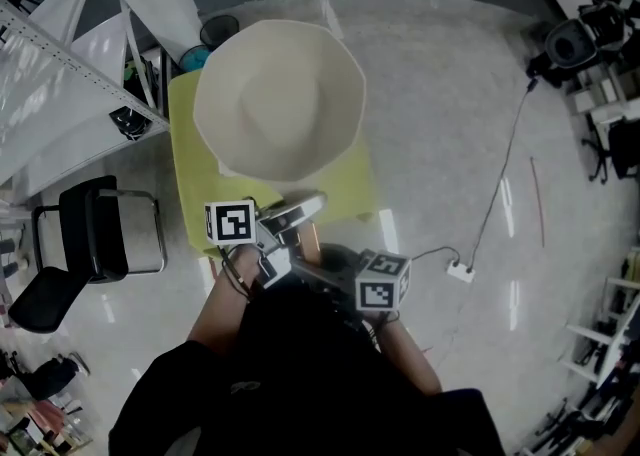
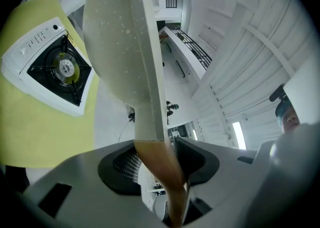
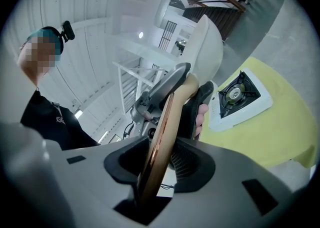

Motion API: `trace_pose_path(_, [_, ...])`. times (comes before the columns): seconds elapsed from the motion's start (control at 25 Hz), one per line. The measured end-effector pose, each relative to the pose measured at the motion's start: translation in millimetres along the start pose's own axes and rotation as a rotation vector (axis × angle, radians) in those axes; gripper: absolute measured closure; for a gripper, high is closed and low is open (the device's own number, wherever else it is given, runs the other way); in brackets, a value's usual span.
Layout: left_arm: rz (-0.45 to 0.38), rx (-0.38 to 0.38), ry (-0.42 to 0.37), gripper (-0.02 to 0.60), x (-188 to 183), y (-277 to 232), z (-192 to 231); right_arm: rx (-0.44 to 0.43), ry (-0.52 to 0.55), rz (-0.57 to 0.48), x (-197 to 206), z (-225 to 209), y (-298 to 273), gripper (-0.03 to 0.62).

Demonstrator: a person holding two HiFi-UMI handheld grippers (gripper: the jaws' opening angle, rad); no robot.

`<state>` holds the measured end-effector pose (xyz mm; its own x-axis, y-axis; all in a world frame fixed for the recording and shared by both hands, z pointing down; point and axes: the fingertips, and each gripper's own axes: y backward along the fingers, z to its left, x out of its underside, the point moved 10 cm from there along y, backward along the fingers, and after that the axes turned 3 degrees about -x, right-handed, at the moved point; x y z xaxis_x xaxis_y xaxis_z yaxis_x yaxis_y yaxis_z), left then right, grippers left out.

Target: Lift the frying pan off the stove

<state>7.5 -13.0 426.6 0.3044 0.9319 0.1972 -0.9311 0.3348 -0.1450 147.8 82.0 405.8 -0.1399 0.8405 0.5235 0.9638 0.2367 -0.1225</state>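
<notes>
A cream frying pan (image 1: 278, 99) hangs in the air over the yellow table (image 1: 196, 206) and hides the stove in the head view. Its brown wooden handle (image 1: 308, 236) points toward me. My left gripper (image 1: 290, 214) is shut on the handle nearer the pan, and my right gripper (image 1: 322, 269) is shut on it further back. The left gripper view has the handle (image 2: 161, 169) running between the jaws of the left gripper (image 2: 157, 159), with the pan (image 2: 120, 37) tilted above the white gas stove (image 2: 55, 67). In the right gripper view the handle (image 3: 165, 127) crosses the right gripper (image 3: 160, 159), and the stove (image 3: 240, 97) lies below on the table.
A black chair (image 1: 90, 244) and white shelving (image 1: 60, 94) stand to the left of the table. A cable and a power strip (image 1: 460, 269) lie on the floor at the right. A dark bin (image 1: 218, 32) sits behind the table, and equipment (image 1: 590, 34) at the far right.
</notes>
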Motion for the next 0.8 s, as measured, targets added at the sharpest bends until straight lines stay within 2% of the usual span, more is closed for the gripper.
trace_pose_path(0.2, [-0.002,0.009,-0.041,0.357,4.9,-1.5,-9.5,-0.015,0.022,-0.001,3.2,5.3,5.8,0.448])
trace_pose_path(0.32, [-0.01,-0.01,-0.007,0.357,9.6,-0.5,-10.9,-0.022,0.029,-0.001,3.2,7.6,8.8,0.447])
trace_pose_path(0.44, [-0.021,0.026,0.004,0.357,12.1,-4.0,-16.0,-0.023,0.038,0.006,3.1,9.5,11.6,0.445])
trace_pose_path(0.72, [0.001,-0.02,-0.028,0.357,9.3,-0.3,-12.6,-0.019,0.059,0.016,3.2,9.0,8.6,0.439])
trace_pose_path(0.8, [0.001,-0.008,-0.035,0.357,6.8,-1.8,-14.7,-0.018,0.067,0.019,1.3,8.7,8.8,0.439])
